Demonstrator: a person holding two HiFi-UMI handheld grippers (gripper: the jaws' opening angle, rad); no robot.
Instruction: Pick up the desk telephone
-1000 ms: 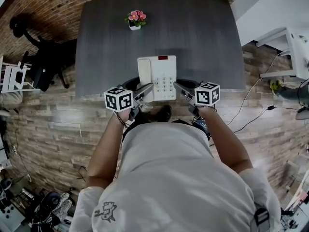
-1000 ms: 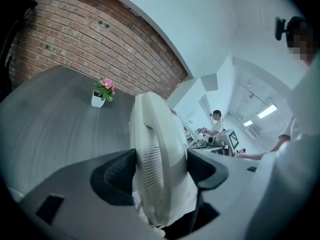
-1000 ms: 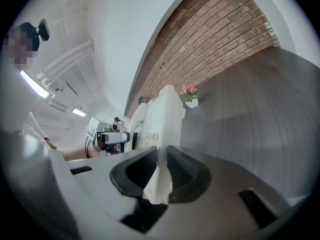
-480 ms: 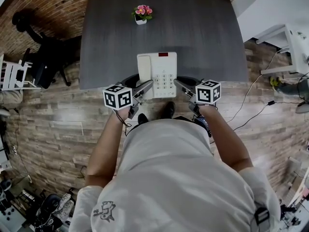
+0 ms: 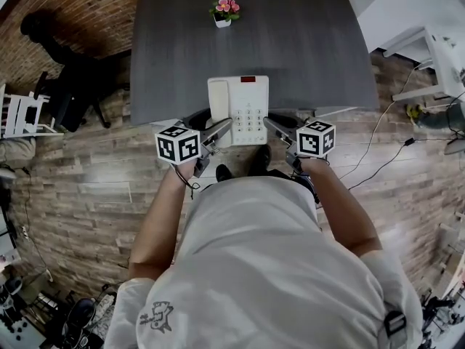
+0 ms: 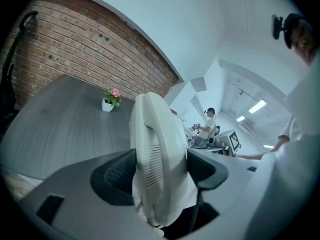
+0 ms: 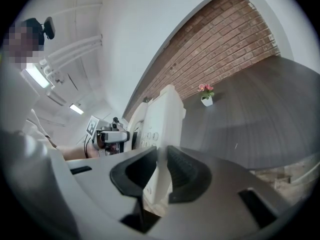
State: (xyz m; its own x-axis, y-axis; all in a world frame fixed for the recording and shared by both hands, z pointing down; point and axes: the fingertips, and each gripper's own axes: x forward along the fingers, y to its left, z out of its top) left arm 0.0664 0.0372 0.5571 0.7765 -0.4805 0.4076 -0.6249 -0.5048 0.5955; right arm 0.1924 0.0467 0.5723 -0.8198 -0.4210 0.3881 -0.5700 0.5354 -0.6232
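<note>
now the dark counter (image 5: 305, 42) lies ahead of and below both grippers. the white desk telephone (image 5: 247, 111) hangs between them, over the counter's near edge. the left gripper (image 6: 160, 171) is spread wide, pinching the handset side. the right gripper (image 7: 161, 169) is nearly closed, pinching the base's thin right edge. to lift well, i judge both should rise together and level, keeping the handset cradled. a small flower pot (image 5: 224, 11) sits well beyond. the keypad print is too small to read.
</note>
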